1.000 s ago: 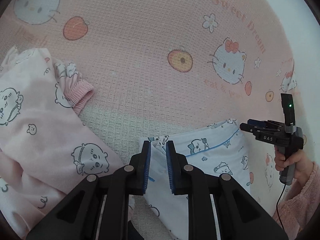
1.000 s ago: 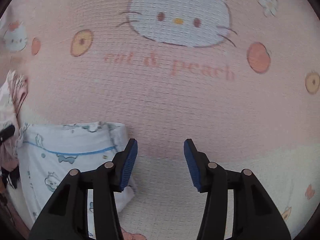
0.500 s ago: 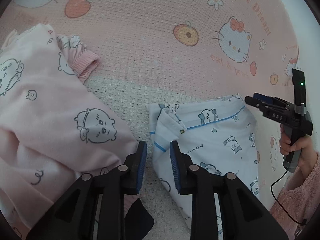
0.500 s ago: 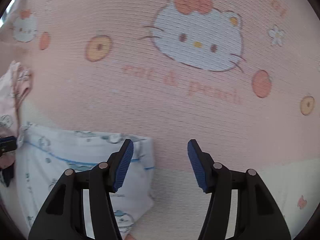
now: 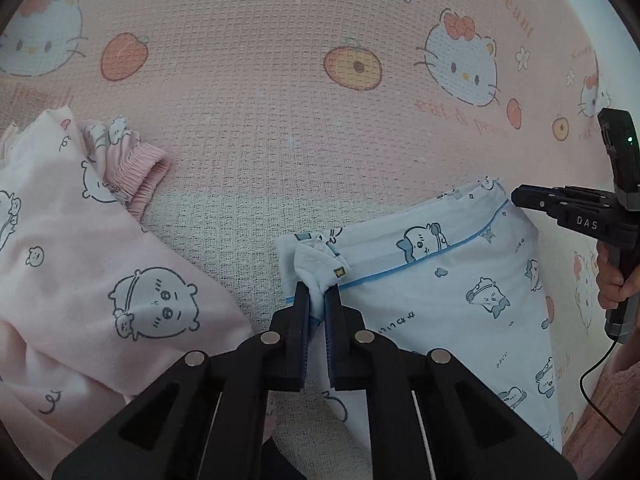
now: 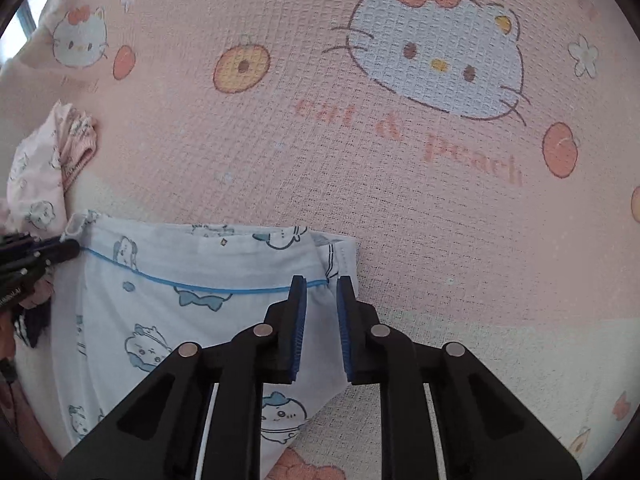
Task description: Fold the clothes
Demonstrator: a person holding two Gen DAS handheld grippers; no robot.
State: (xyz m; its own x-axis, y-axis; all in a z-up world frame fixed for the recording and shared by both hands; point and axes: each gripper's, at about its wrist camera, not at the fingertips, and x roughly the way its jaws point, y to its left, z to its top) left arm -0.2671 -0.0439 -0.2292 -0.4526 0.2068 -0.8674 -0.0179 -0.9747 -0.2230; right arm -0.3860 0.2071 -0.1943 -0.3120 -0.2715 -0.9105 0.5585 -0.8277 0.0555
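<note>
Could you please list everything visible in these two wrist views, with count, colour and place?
White garment: one, white with blue piping and cartoon prints, lying in front of both grippers.
Pink garment: one, pale pink with cartoon prints, left of the white one, ribbed cuff showing.
Blanket: one, pink waffle weave printed with cats and peaches, under everything.
Left gripper: black with blue pads, shut on the white garment's left corner.
Right gripper: black with blue pads, jaws closing over the white garment's right edge.
Hand: one, holding the right gripper's handle.
</note>
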